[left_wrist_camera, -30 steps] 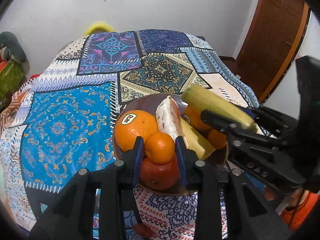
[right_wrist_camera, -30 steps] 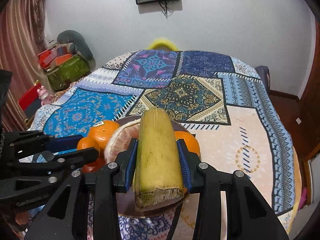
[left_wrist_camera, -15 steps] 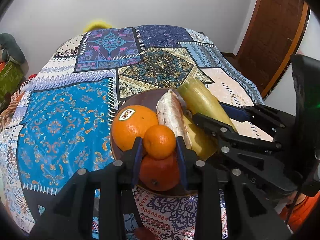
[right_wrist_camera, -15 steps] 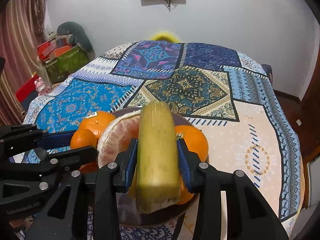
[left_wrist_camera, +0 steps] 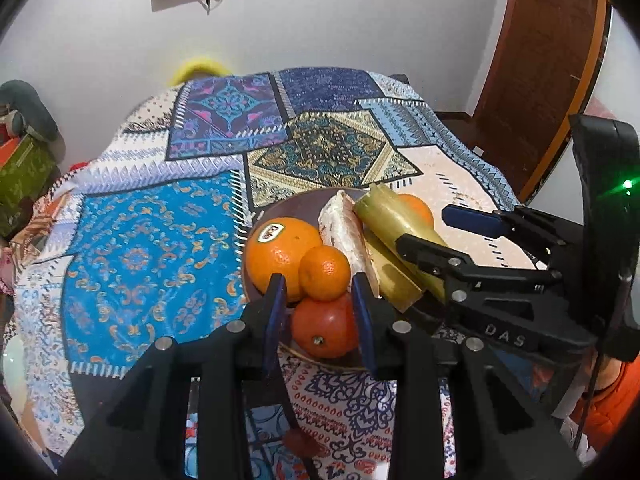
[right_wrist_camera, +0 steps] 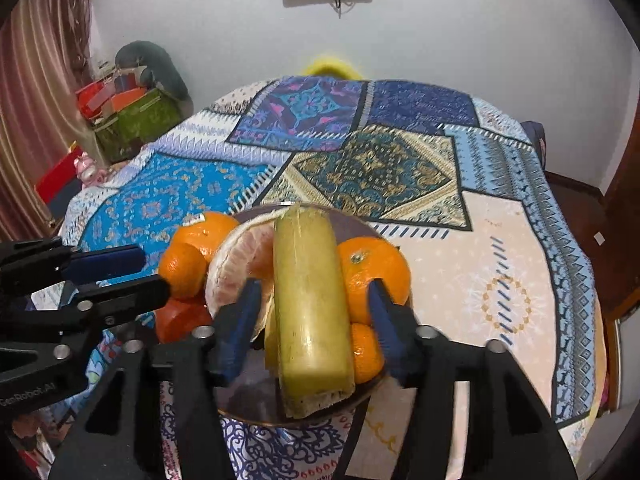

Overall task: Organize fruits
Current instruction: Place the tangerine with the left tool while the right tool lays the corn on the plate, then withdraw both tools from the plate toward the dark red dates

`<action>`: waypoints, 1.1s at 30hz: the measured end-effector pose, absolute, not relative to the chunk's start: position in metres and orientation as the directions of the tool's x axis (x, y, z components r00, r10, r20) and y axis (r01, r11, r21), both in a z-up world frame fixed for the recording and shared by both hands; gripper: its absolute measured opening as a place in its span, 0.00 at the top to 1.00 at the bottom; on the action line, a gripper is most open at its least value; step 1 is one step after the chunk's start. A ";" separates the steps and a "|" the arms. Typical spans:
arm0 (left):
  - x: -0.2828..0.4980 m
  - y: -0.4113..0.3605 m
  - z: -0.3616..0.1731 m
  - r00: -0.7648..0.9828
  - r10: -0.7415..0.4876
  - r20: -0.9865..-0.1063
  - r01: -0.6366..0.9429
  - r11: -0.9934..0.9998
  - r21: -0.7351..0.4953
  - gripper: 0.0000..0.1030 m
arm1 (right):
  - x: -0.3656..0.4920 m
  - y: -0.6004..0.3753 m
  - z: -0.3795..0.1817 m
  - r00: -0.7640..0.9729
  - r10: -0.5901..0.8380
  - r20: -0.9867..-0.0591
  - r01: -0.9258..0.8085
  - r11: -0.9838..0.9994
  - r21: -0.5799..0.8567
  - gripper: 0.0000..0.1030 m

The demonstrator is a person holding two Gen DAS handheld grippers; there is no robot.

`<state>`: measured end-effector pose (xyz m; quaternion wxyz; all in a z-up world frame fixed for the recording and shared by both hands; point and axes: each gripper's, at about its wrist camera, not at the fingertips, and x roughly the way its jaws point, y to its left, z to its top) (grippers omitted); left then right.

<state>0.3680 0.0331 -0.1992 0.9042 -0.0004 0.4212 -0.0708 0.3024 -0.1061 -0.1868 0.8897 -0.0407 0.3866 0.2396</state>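
Note:
A brown plate (left_wrist_camera: 276,212) (right_wrist_camera: 248,400) on the patchwork cloth holds a large stickered orange (left_wrist_camera: 280,252), a small orange (left_wrist_camera: 324,274), a red-orange fruit (left_wrist_camera: 324,330), a peeled pomelo wedge (left_wrist_camera: 346,232) (right_wrist_camera: 236,268), more oranges (right_wrist_camera: 372,272) and a yellow-green cane piece (left_wrist_camera: 396,224) (right_wrist_camera: 310,304). My left gripper (left_wrist_camera: 318,292) is open, its fingers apart beside the small orange. My right gripper (right_wrist_camera: 314,300) is open, its fingers spread clear of the cane piece lying on the fruit.
The patchwork cloth (left_wrist_camera: 152,240) covers the round table. A wooden door (left_wrist_camera: 540,60) stands at the right. Boxes and a green bag (right_wrist_camera: 132,120) sit by the curtain at the left. A yellow object (right_wrist_camera: 330,65) shows behind the table's far edge.
My right gripper lowered the cane piece onto the plate's fruit and opened, letting it go. My left gripper opened off the small orange, which now rests on the pile.

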 end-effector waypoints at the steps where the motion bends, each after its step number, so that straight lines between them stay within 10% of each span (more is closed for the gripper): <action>1: 0.365 0.034 -0.196 0.641 -0.124 -0.758 0.126 0.990 -0.055 0.67 | 0.301 -0.107 -0.184 0.590 0.394 -0.705 -0.457 0.883 0.110 0.48; 28: 0.250 0.075 -0.157 0.673 -0.056 -0.737 0.065 0.998 -0.016 0.61 | 0.183 -0.095 -0.155 0.565 0.430 -0.704 -0.550 0.832 0.066 0.47; 33: 0.238 0.081 -0.157 0.681 -0.035 -0.732 0.056 0.998 0.005 0.43 | 0.170 -0.080 -0.167 0.522 0.446 -0.727 -0.575 0.813 0.087 0.47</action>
